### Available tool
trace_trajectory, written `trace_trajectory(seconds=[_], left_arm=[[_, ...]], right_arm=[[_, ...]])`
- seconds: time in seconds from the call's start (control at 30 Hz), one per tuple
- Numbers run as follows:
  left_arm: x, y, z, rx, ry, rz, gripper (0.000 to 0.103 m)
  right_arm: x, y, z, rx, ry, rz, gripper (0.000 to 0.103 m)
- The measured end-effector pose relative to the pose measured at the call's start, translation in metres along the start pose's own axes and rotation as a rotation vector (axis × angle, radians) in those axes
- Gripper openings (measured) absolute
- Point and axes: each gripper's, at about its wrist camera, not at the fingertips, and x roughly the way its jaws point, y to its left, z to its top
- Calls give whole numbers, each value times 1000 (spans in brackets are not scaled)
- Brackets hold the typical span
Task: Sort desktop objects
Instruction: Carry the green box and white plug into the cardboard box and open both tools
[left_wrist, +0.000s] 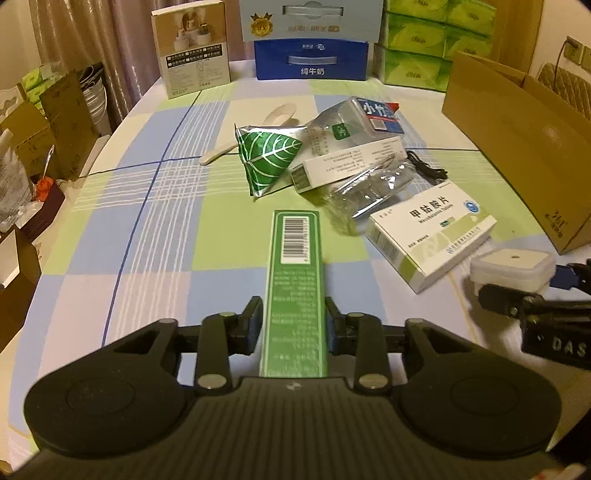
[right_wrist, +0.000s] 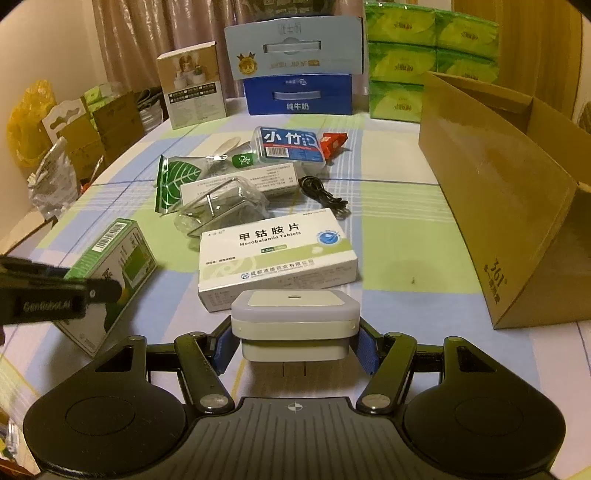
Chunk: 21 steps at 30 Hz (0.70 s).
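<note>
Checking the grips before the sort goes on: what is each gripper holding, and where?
Left gripper: green box, by its long sides. Right gripper: white night light, by its sides.

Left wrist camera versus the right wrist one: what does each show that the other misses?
Only the left wrist view shows the barcoded narrow face of the green box head-on, clamped in the left gripper. Only the right wrist view shows the red packet fully and the white square device clamped in the right gripper. Both show the Mecobalamin tablet box, the leaf-print pouch, the black cable and the open cardboard box.
</note>
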Motion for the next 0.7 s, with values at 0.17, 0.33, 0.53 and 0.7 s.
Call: trace_trajectory(seconds=[0.17, 0.33, 0.53, 0.7], left_arm=[[13, 0, 9, 5, 23, -9, 28], [11, -2, 6, 1, 42, -35, 25], [-8, -8, 6, 11, 9, -49, 25], [-30, -21, 22, 30, -30, -72, 25]], right_arm=[[5, -1, 0, 12, 14, -1, 61], [3, -1, 1, 11, 0, -7, 61], [-12, -5, 6, 12, -71, -38, 61], [-36, -14, 25, 27, -135, -54, 61]])
